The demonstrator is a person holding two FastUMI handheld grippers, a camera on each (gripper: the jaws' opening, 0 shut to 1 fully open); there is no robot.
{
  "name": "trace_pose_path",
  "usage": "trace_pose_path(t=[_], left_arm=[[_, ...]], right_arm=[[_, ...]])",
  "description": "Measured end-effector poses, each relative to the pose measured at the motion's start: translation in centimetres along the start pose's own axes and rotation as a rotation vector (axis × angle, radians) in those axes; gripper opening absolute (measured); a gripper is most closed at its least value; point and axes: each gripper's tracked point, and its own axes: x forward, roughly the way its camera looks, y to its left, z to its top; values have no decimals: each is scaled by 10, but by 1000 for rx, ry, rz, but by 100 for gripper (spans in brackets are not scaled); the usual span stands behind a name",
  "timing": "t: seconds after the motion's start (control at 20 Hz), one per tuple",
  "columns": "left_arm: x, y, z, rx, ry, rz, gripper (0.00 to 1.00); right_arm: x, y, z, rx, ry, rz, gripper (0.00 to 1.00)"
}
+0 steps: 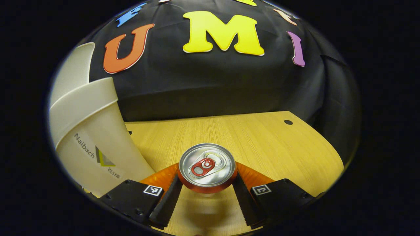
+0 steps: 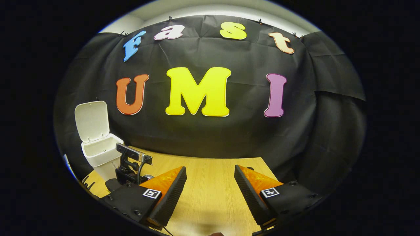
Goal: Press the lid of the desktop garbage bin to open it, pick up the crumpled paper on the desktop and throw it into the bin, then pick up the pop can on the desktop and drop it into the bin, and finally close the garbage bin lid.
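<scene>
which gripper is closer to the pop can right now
Left. The left gripper has its fingers on either side of the pop can, gripping it beside the bin. The right gripper is open over bare desktop, farther away.

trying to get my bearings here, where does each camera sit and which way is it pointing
Left gripper view: rides low on the left gripper, looking forward across the desk at the pop can between its fingers, bin close beside.
Right gripper view: rides higher on the right gripper, facing the booth wall; its fingers stand apart with nothing between them.
Shared: the desk and the bin, lid up.
</scene>
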Motion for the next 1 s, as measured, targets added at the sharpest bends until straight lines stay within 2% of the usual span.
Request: trace_pose_path(t=[0.35,0.4,0.45,0.65,0.9,0.95,1.0], left_arm=[[-44,11,67,2,-141,20,83],[-50,15,76,-6,-159,22,89],[-59,20,85,-13,-179,26,83],[-82,34,116,-21,-250,50,83],[-107,67,157,-22,-343,121,83],[-111,76,163,-23,-356,138,89],[-115,84,168,-25,-369,155,83]], right_arm=[[0,3,2,23,-9,19,92],[1,3,2,28,-10,23,95],[2,4,2,30,-9,25,94],[5,9,3,36,-10,35,94],[9,18,1,32,-7,52,94],[10,20,2,32,-7,57,94],[11,23,3,32,-8,59,94]])
